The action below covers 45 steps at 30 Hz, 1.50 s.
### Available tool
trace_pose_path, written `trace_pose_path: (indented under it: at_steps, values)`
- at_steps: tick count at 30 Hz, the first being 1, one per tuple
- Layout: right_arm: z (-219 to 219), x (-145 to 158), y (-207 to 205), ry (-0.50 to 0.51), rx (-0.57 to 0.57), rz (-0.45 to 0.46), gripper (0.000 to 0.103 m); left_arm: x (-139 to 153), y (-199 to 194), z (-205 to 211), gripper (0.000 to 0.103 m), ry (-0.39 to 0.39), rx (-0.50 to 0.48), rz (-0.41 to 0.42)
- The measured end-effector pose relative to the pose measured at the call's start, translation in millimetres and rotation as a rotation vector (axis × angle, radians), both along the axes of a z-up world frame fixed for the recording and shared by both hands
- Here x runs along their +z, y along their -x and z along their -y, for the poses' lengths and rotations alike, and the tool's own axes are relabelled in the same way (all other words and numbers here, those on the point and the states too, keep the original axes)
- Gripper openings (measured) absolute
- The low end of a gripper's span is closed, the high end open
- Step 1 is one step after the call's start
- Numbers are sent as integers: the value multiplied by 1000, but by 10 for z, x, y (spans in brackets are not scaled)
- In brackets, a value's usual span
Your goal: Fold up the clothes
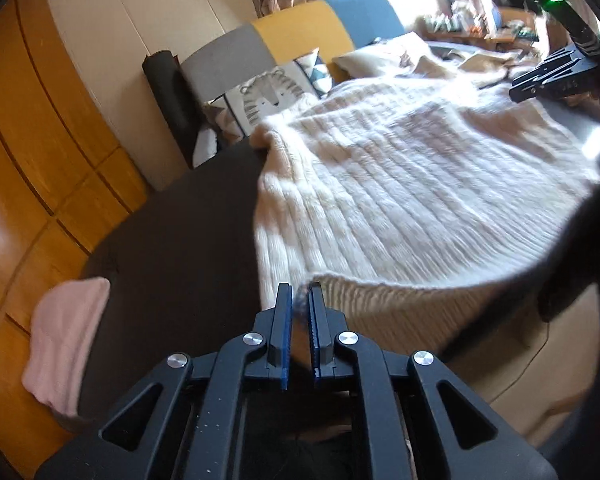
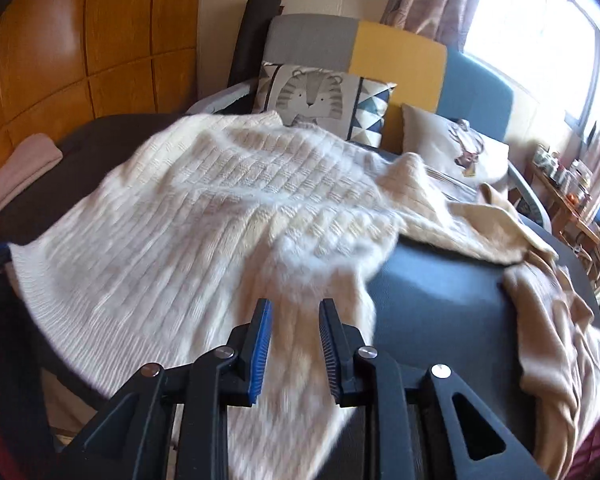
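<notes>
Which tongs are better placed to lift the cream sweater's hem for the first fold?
Left, probably. The left tongs sit nearly closed right at the cream sweater's ribbed hem corner. The right tongs are open above a sleeve, away from the hem.

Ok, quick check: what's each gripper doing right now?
Left gripper: closed on the hem of the cream knit sweater.
Right gripper: open, a sleeve lying between its jaws, not pinched.

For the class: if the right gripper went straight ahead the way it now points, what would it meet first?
Most likely the cream knitted sweater: the right gripper is open, and a fold of the knit already lies between its fingers. Depth is unclear through the blur, so whether they touch it cannot be told.
</notes>
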State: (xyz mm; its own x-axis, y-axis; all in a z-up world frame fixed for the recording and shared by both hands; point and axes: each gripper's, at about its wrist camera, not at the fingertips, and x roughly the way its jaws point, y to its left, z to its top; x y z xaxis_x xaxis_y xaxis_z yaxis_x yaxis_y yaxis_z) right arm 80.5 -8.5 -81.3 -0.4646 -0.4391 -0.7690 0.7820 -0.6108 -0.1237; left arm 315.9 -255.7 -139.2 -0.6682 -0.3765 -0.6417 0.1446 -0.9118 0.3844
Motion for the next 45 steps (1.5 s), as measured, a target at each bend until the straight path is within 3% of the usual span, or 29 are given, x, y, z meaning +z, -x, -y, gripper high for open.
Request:
trace_pose_path:
  at_steps: [3,7,12,15,17,21,24,30,35,38,42,45]
  values:
    - [307,-225,210,-59,0,9,24,-30,129,-26,8,-41,-3,16]
    - [295,-506,411,-152,-56,16,24,-167,66,-24,8,-49,-29,67]
    - [-71,-503,582,-24,-159,147,27,-263,-296,115,8,-126,-96,114]
    - [17,-317,499,-24,-180,109,27,-165,-440,289,8,-186,-92,70]
    - [182,-187,414,24,-135,79,27,-86,-472,411,8,-222,-72,37]
    - [686,-201,468,25,-76,84,27,77,-456,619,8,-338,-34,-27]
    - [1064,-211,508,26,-32,87,27,154,-497,682,9,-383,-8,-63]
    - [1803,-231,597,29,53,97,27,263,-625,852,10,-395,71,-94]
    - [2198,-246,733,105,87,210,27,265,-618,1142,9,-437,194,-115]
    - [2453,-285,761,134,104,276,27,214,-499,1308,10,-504,279,-129]
    - [2701,-183,711,246,129,356,29,146,-322,1325,10,-555,302,-148]
    - [2982,-135,662,215,109,355,29,92,-176,1284,10,-578,300,-140]
